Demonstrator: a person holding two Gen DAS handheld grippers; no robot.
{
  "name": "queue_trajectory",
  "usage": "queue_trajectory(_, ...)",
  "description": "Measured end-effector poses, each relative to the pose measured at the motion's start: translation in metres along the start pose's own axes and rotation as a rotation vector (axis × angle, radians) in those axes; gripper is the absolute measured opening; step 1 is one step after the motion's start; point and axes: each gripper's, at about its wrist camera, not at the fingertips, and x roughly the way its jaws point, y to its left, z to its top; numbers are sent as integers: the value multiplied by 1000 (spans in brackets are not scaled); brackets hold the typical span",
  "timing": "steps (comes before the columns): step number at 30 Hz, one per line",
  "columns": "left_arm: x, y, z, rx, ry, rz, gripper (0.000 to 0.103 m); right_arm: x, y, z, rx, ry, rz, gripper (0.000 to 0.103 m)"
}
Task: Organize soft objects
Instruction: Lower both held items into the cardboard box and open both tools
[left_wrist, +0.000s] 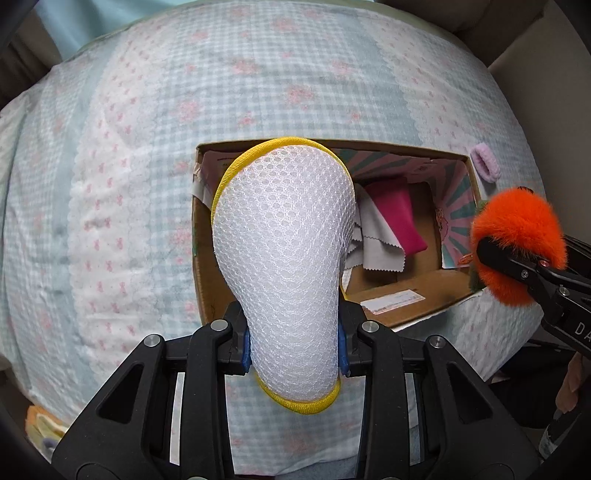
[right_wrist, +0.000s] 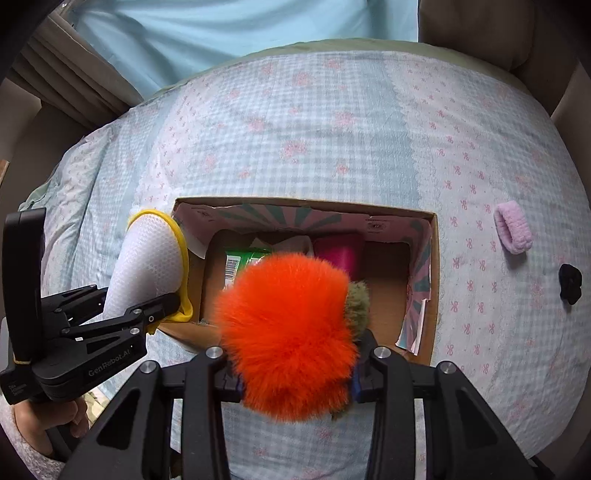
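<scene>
Bedspread (left_wrist: 147, 147) underneath, checked pale blue with pink bows and flowers, a blue sheet or curtain hanging beyond its far edge. Open cardboard box (right_wrist: 434, 258) resting on it, inner flaps printed with pink-and-teal rays. Held over the box's left end: white mesh pouch (left_wrist: 284, 258) with yellow trim, standing upright and pinched near its lower end by the left gripper (left_wrist: 294, 349), jaws narrowed onto it, blue pads pressing both sides. Held over the box's near edge: orange pompom (right_wrist: 291, 332), fluffy, with an olive tuft on its right side, squeezed between the fingers of the right gripper (right_wrist: 295, 384), jaws closed around its lower half. Seen from the left wrist, the same pompom at the box's right end. Inside the box: magenta cloth (left_wrist: 395, 221), a white pinked-edge cloth (left_wrist: 376, 251) beside and partly under it, and a green packet (right_wrist: 240, 260) with a barcode, partly hidden behind the pompom. Right of the box, apart from it on the bedspread: lilac scrunchie (right_wrist: 513, 232), and further right a small black item (right_wrist: 570, 282), too small to identify. Bare fingers on the left gripper's handle at the lower left of the right wrist view.
</scene>
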Motion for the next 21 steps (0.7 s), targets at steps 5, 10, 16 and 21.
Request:
queue_trajectory(5,34,10,16,-25,43,-7,29,34,1,13,-5,67,-6,36)
queue_trajectory(10,48,10,33,-21,47,-13,46,51,3,25,-23,79,21,44)
queue_trajectory(16,58,-6,38,90,63,28,103,49,-11,33,20,23,12,103)
queue_trajectory(21,61,-19,28,126,83,32,103,48,-21,32,38,34,-18,103)
